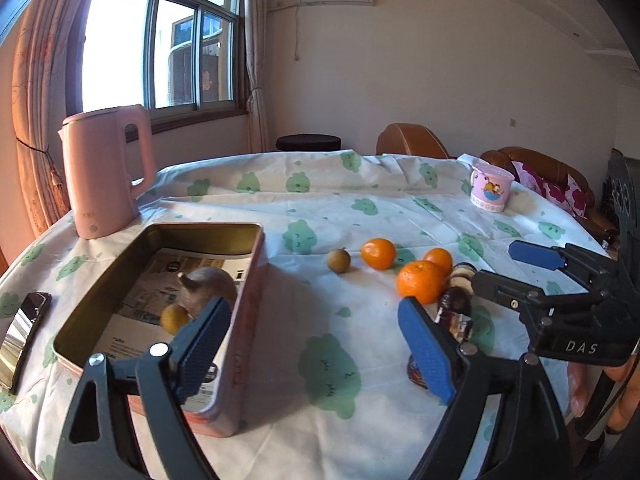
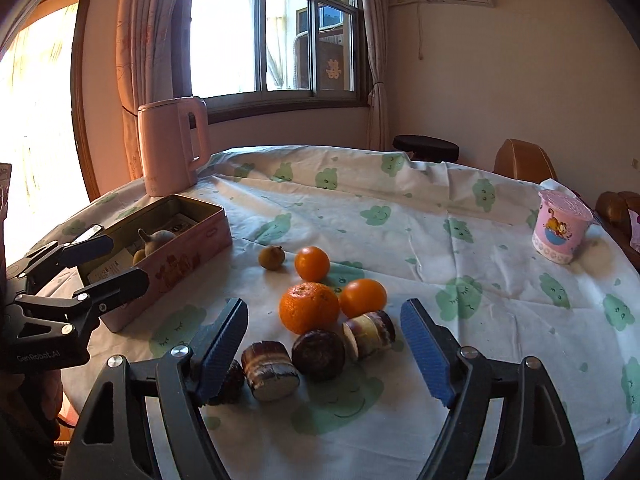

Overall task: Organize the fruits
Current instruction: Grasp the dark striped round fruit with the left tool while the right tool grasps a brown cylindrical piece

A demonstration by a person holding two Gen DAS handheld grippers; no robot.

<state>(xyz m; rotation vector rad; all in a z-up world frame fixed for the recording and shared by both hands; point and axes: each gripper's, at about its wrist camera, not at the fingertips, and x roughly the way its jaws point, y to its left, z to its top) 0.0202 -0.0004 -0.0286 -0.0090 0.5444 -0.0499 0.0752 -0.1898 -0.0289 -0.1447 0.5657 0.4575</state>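
Left to right on the cloth-covered counter [image 2: 400, 240]: phone [image 1: 24, 332] at the left edge, just beside the pink tin box [image 2: 168, 276]. Pink kettle [image 2: 172, 144] stands behind the box, near the far left edge. The box is open-topped and holds printed paper, a grey-brown bulb-shaped fruit [image 1: 208, 286] and a small yellowish fruit [image 1: 174, 318] touching it.

Left claw [image 1: 312, 344] hovers over the near end of the box, jaws wide apart, gripping nothing; one pad sits above the box interior, the other toward the fruit pile.

Mid-counter: small brown-green round fruit [image 2: 271, 257], then three oranges: one [image 2: 312, 264] just beside it, a larger one [image 2: 309, 307] nearer, a third [image 2: 363, 298] touching the larger. In front of them, four dark purple cut pieces [image 2: 318, 354], clustered and touching.

Right claw [image 2: 324, 354] is wide open around the dark pieces, empty, pads apart from them except the left pad, which overlaps one piece; contact unclear.

Pink cartoon cup [image 2: 560, 232] stands near the right edge, well apart from the fruit.
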